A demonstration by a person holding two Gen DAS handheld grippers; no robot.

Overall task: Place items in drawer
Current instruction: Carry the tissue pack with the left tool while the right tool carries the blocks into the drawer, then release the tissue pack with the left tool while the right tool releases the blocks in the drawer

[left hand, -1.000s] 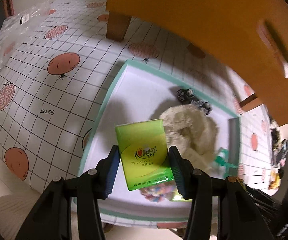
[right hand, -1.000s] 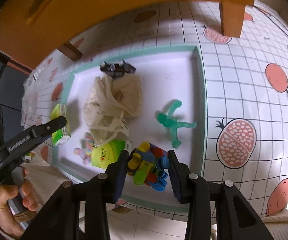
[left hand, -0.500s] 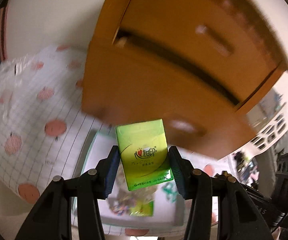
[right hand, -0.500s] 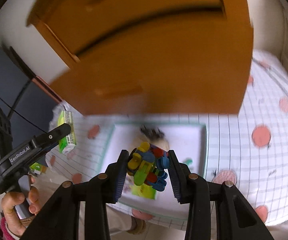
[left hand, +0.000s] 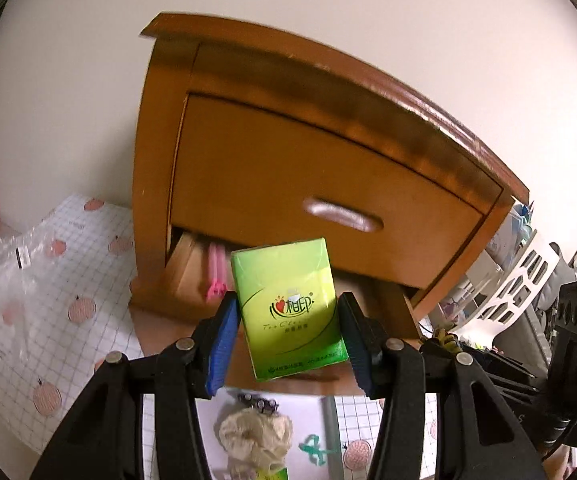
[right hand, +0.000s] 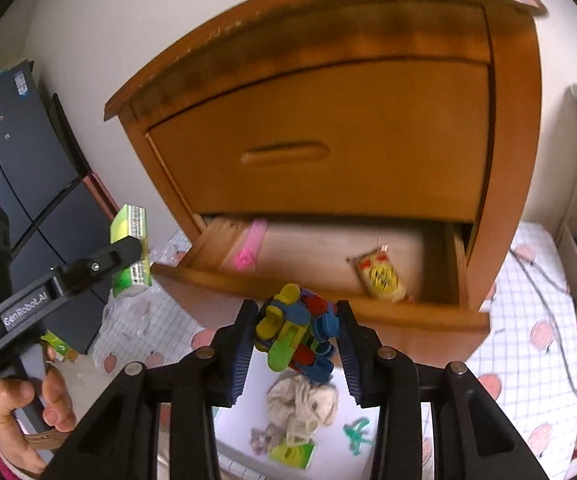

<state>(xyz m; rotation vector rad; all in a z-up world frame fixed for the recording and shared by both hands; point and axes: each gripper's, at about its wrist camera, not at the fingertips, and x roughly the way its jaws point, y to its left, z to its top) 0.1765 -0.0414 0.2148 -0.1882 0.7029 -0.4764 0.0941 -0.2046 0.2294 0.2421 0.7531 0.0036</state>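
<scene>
Both views swung up off the tray since a second ago: then filled with the white tray and its clutter, now filled with the wooden cabinet and its pulled-out lower drawer.

Left gripper clamped as before on the green tissue pack, blue pads pressed to its two sides, same grip, pack upright, held in front of the drawer opening. Printed on the pack: a red heart logo with Chinese characters, and a script line beginning "Tea", rest too small to read.

Right gripper likewise closed on the colourful block toy, yellow, green, blue and red pieces bunched between the pads, hovering just before the drawer's front edge.

Inside the drawer: a pink comb-like item at the left, a yellow snack packet at the right, lettering blurred.

Tray now low in frame, carrying the beige mesh bag, a green figure and another green pack.

"GenRobot.AI" readable on the left gripper's body in the right view, a hand gripping its handle.
</scene>
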